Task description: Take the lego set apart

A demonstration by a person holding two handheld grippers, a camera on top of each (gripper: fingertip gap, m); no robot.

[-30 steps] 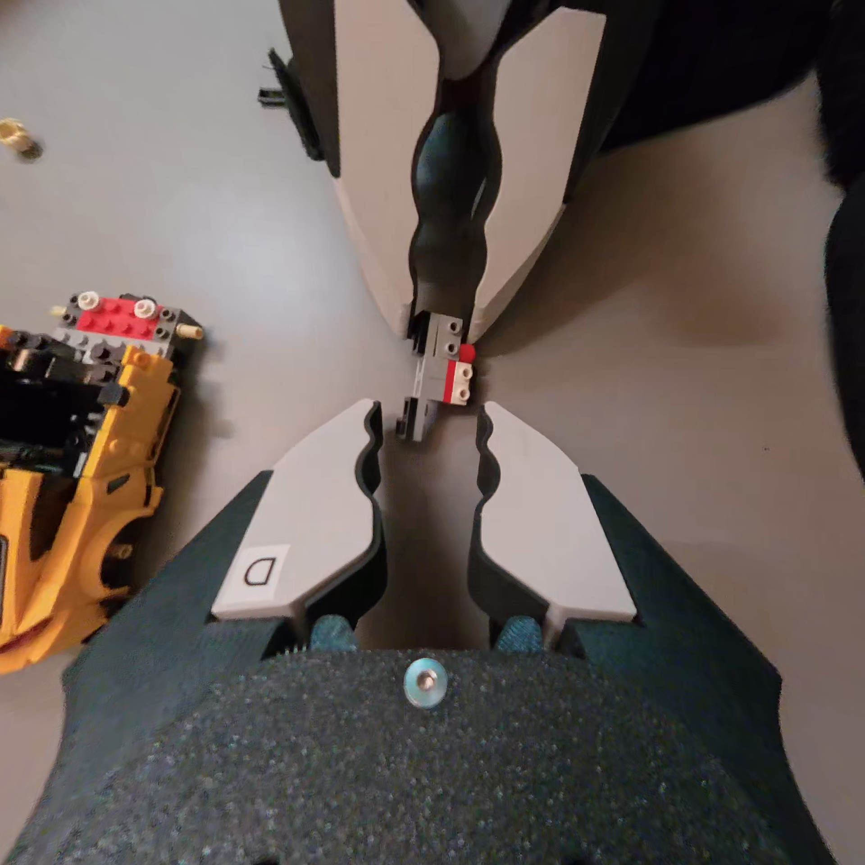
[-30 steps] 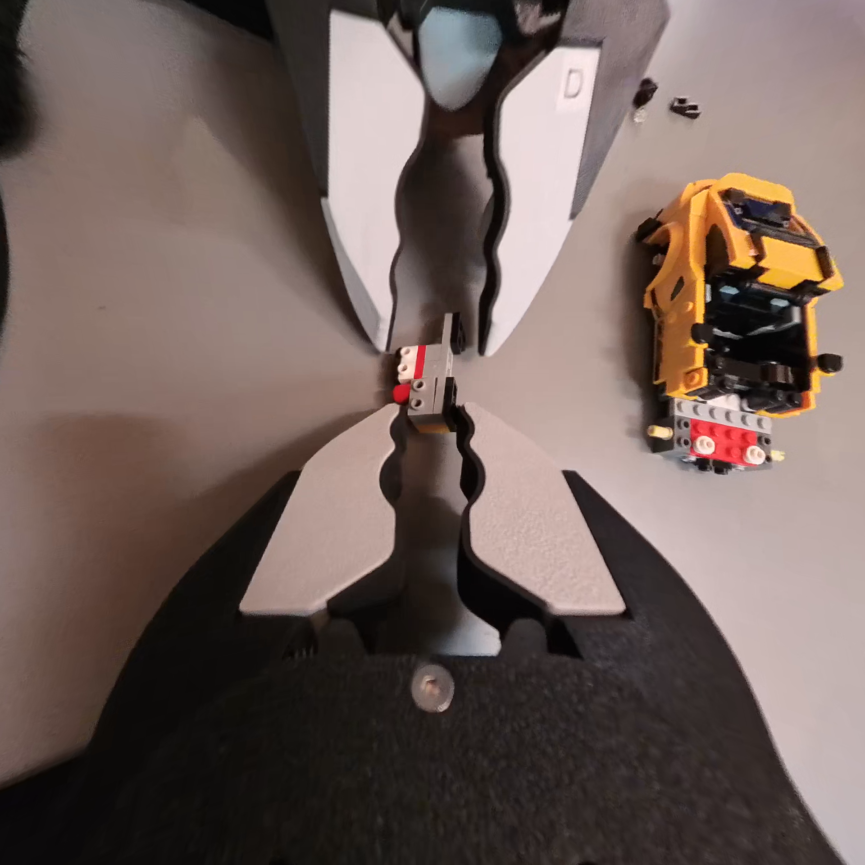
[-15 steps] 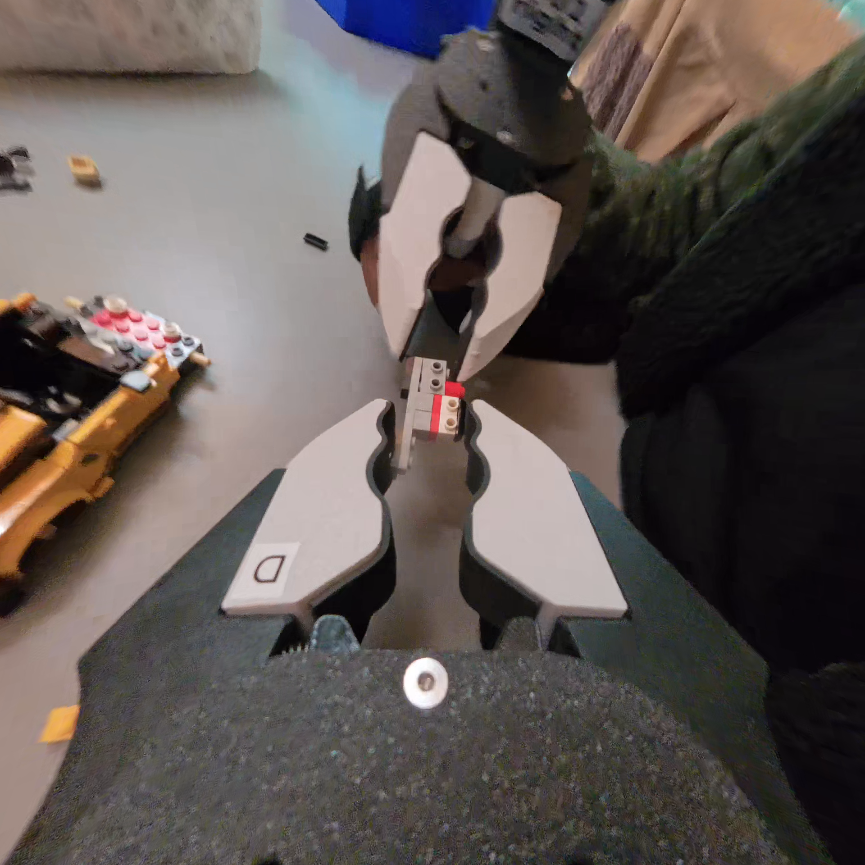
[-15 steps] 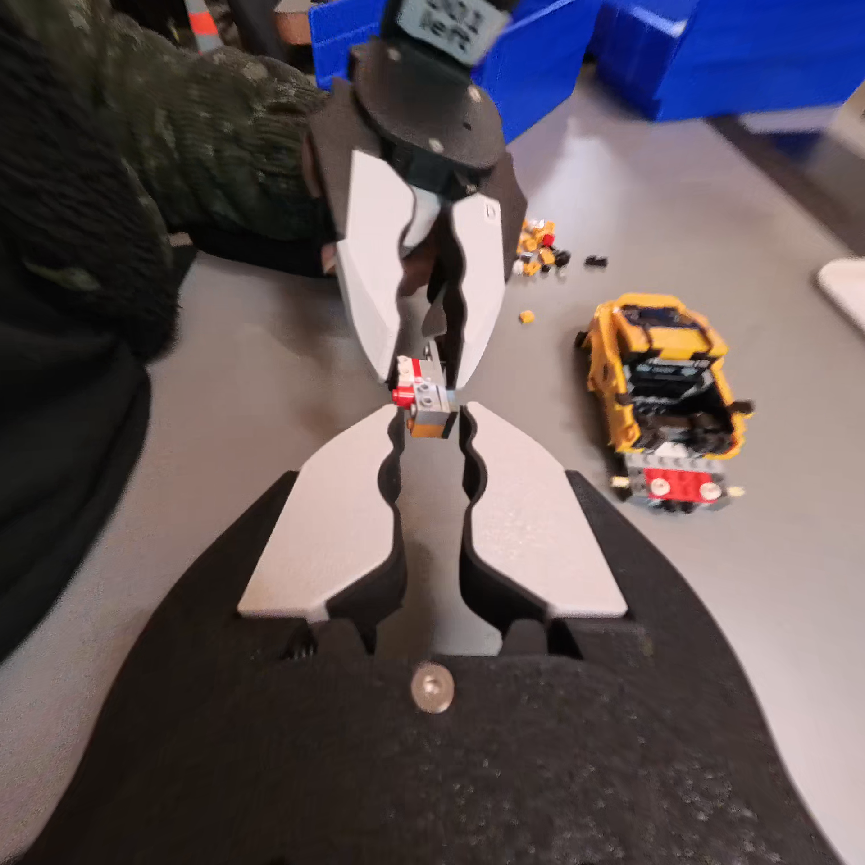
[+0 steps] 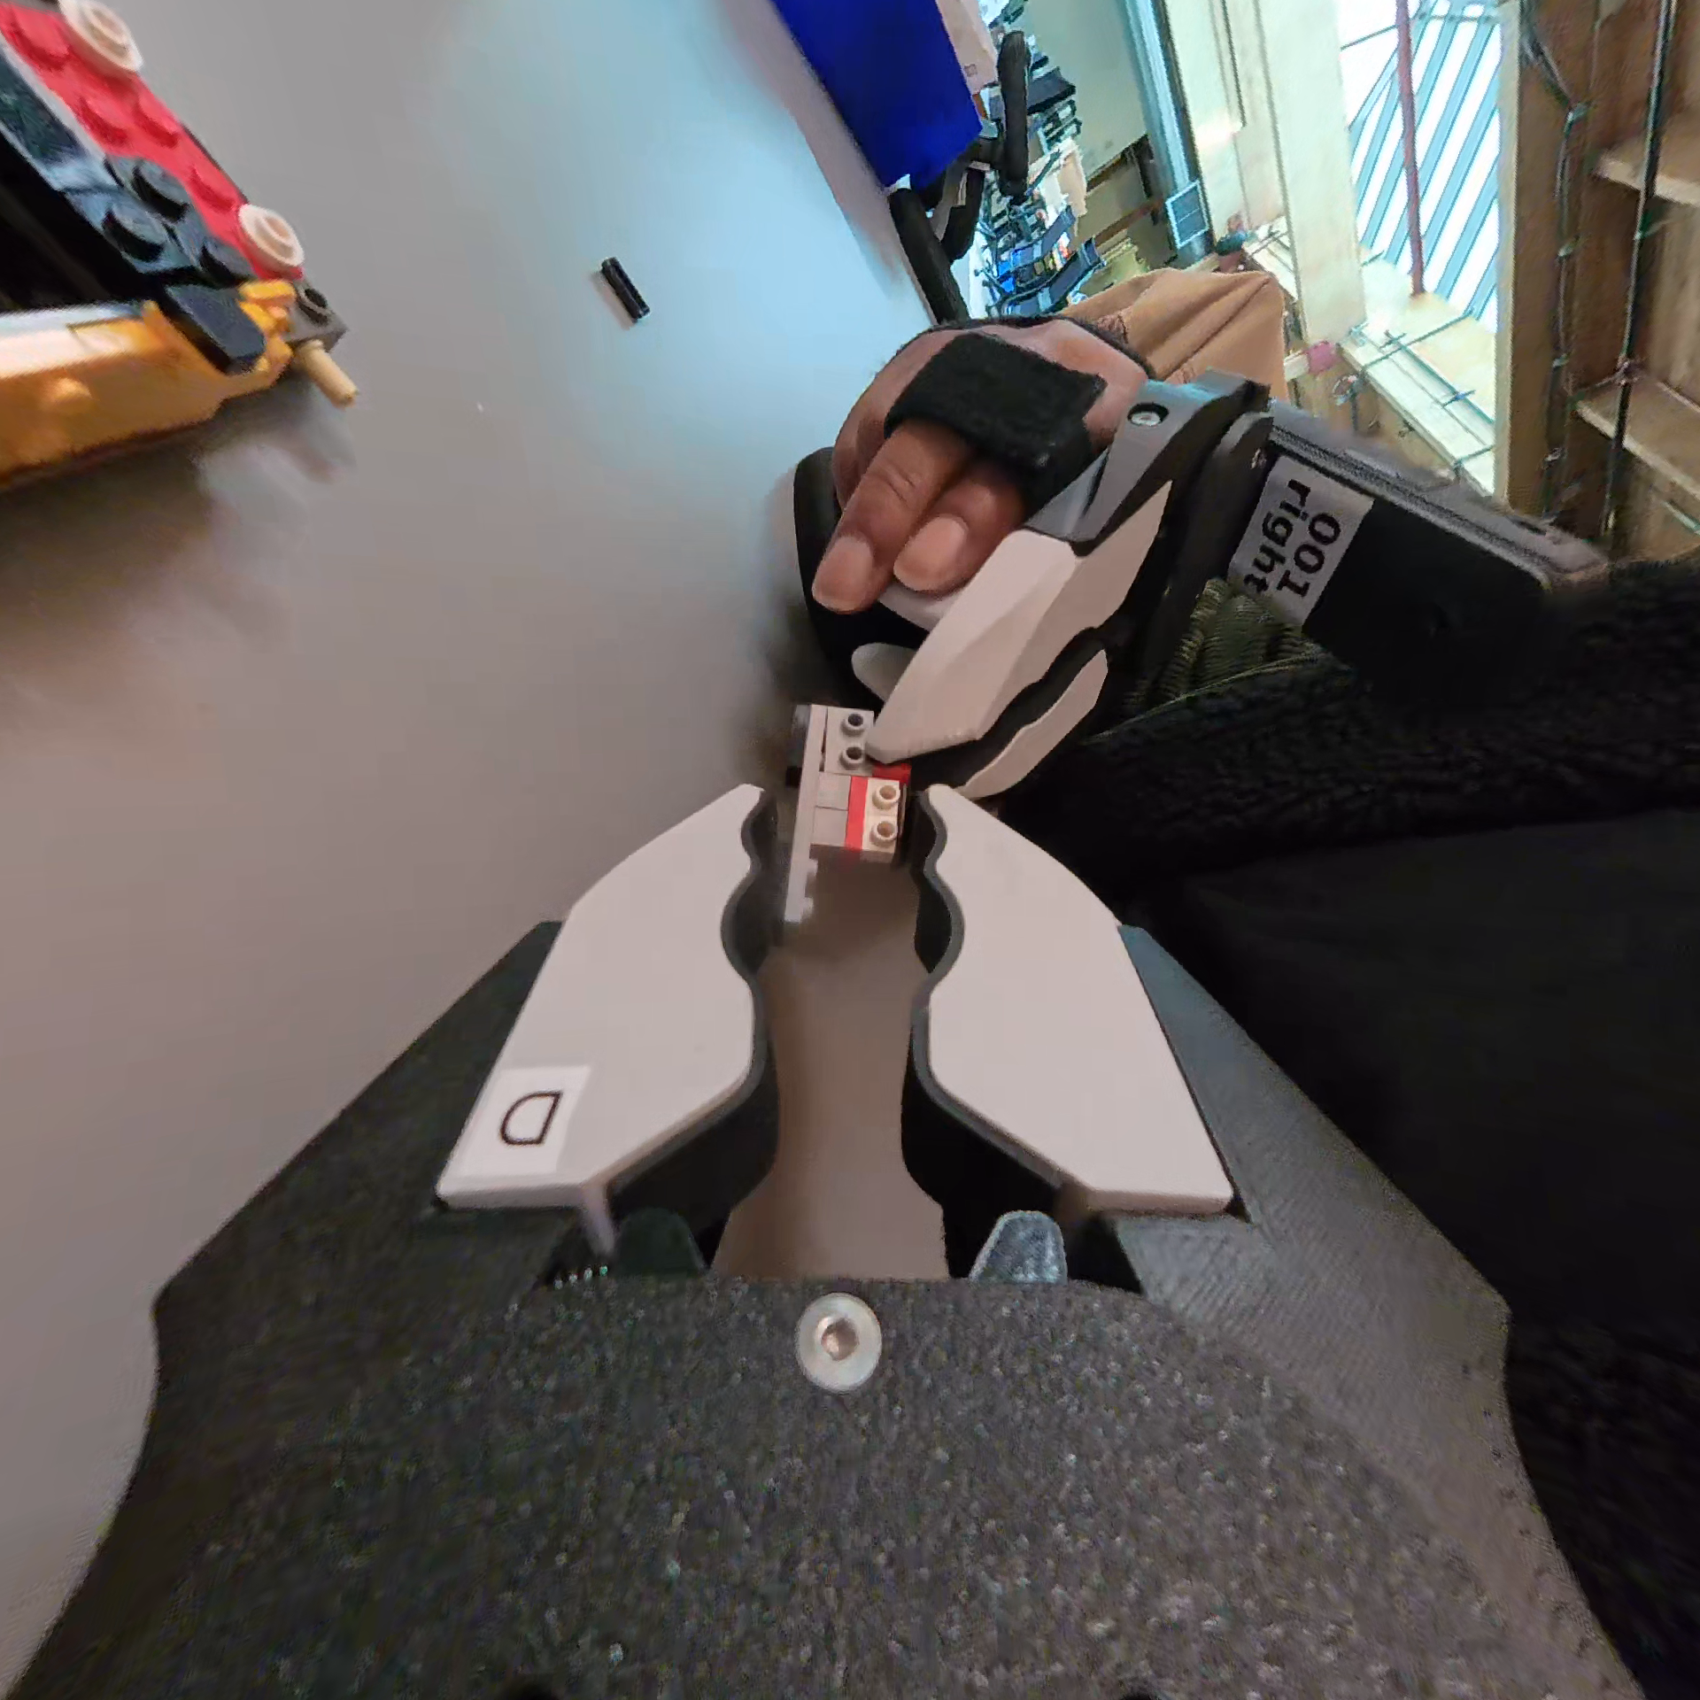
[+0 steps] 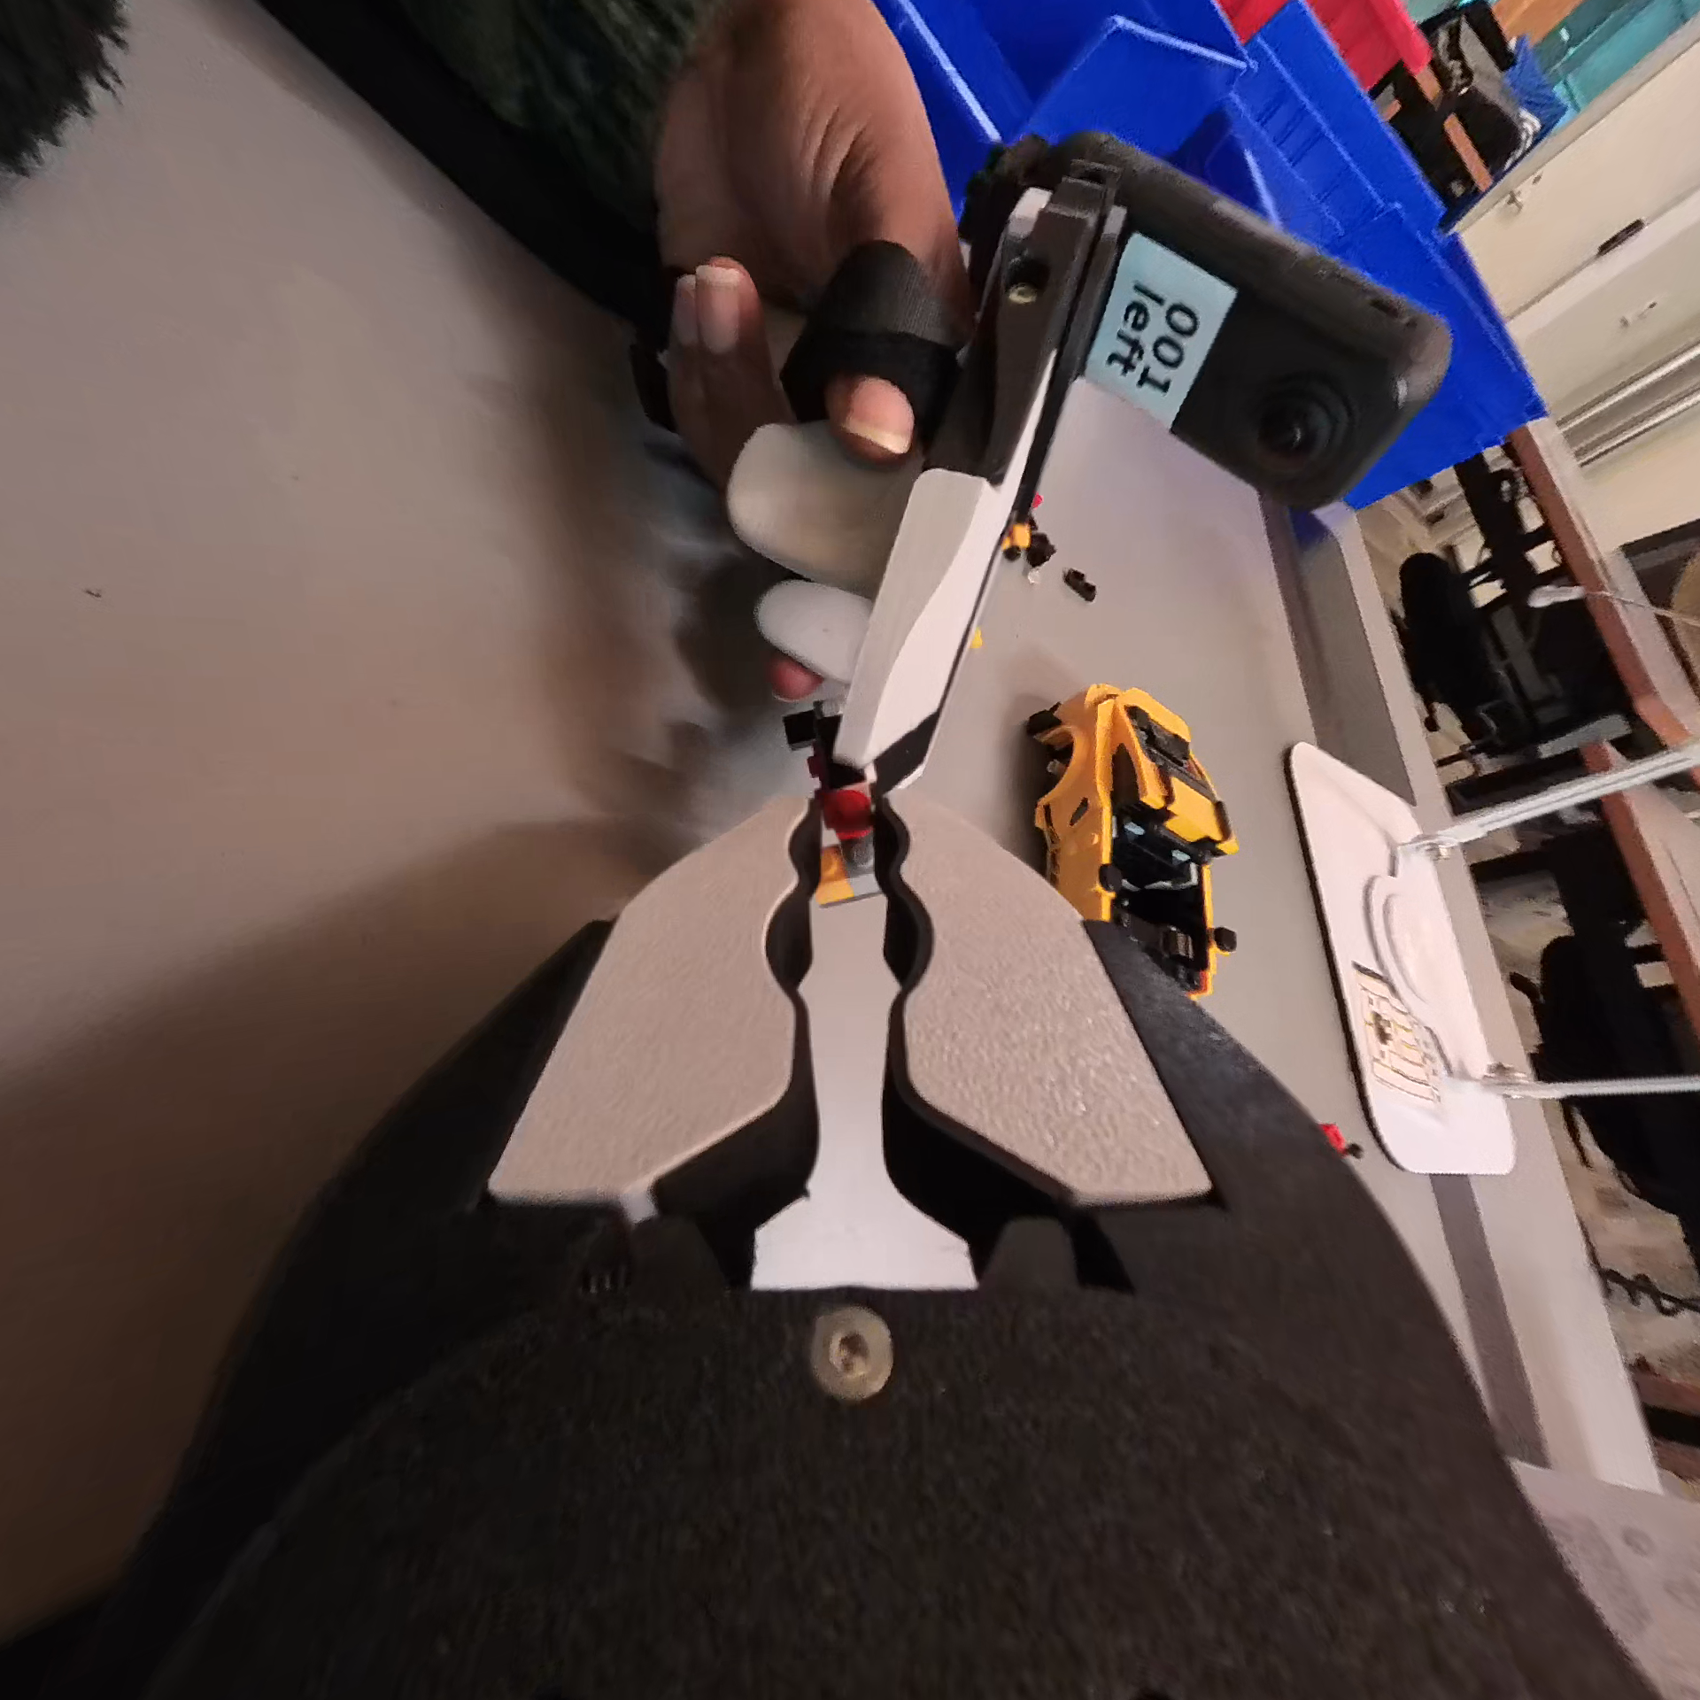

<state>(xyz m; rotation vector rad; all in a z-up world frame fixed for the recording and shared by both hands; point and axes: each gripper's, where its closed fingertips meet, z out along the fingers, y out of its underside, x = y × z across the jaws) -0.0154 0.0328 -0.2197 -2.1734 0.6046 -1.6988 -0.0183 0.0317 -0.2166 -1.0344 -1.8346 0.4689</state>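
Both my tools meet on one small brick cluster (image 5: pixel 851 802) held above the tabletop (image 5: pixel 368 736). My left tool (image 5: pixel 842 828) closes on its grey-and-red end; my right tool (image 6: pixel 851 832) pinches the red-and-yellow end, tip to tip with the left. The cluster is already off the yellow car (image 6: pixel 1136 823), and loose bits (image 6: pixel 1049 561) lie beyond it. By my reading, most remains: the car is largely intact and the cluster unsplit.
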